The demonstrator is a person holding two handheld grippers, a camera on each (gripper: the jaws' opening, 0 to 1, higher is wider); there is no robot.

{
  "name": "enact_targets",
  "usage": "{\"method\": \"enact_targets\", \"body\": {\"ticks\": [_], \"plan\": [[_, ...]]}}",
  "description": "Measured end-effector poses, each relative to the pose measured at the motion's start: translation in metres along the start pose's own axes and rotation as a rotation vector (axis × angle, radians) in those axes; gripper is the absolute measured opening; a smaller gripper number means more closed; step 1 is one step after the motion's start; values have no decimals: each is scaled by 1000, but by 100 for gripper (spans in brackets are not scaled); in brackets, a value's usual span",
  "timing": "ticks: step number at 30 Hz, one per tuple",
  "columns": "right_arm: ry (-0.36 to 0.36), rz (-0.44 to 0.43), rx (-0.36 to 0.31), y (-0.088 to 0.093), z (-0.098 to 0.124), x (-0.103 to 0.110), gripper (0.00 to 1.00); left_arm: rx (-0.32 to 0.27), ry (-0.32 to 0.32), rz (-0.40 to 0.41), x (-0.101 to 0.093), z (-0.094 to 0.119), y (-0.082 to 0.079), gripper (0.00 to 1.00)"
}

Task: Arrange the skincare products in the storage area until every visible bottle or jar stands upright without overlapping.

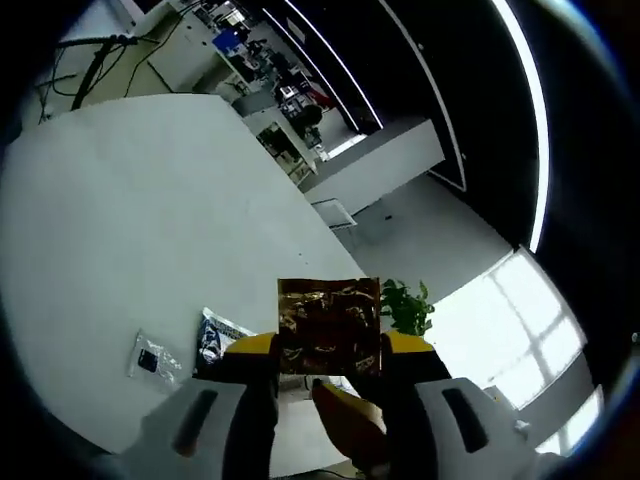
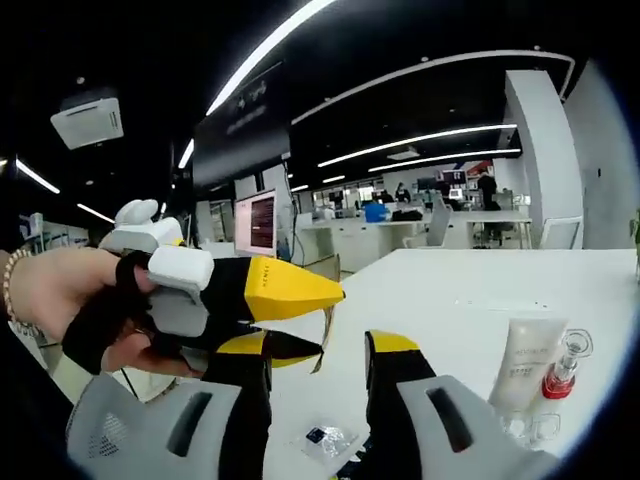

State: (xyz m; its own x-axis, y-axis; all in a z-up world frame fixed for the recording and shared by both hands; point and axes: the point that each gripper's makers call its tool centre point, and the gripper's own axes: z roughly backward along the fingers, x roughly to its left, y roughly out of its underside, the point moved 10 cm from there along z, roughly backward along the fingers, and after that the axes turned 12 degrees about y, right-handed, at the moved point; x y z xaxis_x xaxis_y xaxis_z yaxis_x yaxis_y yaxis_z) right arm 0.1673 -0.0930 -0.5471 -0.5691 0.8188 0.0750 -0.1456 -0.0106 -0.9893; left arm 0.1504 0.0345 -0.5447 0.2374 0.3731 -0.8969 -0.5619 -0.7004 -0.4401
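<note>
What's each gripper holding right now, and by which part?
Left gripper is shut on a gold foil sachet, pinched at its lower edge. Right gripper is open and holds nothing.

Both my feeds are lit from overhead: long white ceiling light strips point(image 2: 400, 140) run across a dark ceiling, and they curve hard toward the picture edges from the fisheye lens. In the left gripper view a big bright window point(image 1: 520, 320) is blown out to near white, washing detail from its frame. The wide white bench point(image 1: 150, 220) reads evenly bright with only soft, faint shadows. A crinkled gold foil sachet point(image 1: 328, 325) throws small glints. In the right gripper view the far office background is soft and small, and the clear plastic packets near the bench's closest edge look slightly blurred.
</note>
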Motion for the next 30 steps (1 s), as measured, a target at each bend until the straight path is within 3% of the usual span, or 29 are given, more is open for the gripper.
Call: {"method": "enact_targets", "body": {"ticks": [4,8,15,18,21,22,26,28,30], "plan": [[11,-37,-9,-2,-2,-2,22,-11,46,89,-5,-2,3,38],[54,-100,-25,-5,3,-8,2,-1,65,68,-7,-4,3,38],[49,-142,-6,-3,3,-19,1,43,107,36,-6,-6,3,34],[57,-136,37,-3,4,-25,1,73,136,-55,-3,0,-3,34],[40,-223,85,-3,7,-34,1,84,180,-121,0,8,-15,34],[25,-246,97,-3,8,-35,1,99,194,-174,4,14,-27,34],[-109,-443,135,-12,8,-37,1,226,230,-406,7,25,-53,34],[-165,-491,151,-16,6,-37,1,267,262,-456,4,28,-58,32],[-203,-518,176,-21,5,-36,1,291,334,-486,-2,30,-63,30]]}}
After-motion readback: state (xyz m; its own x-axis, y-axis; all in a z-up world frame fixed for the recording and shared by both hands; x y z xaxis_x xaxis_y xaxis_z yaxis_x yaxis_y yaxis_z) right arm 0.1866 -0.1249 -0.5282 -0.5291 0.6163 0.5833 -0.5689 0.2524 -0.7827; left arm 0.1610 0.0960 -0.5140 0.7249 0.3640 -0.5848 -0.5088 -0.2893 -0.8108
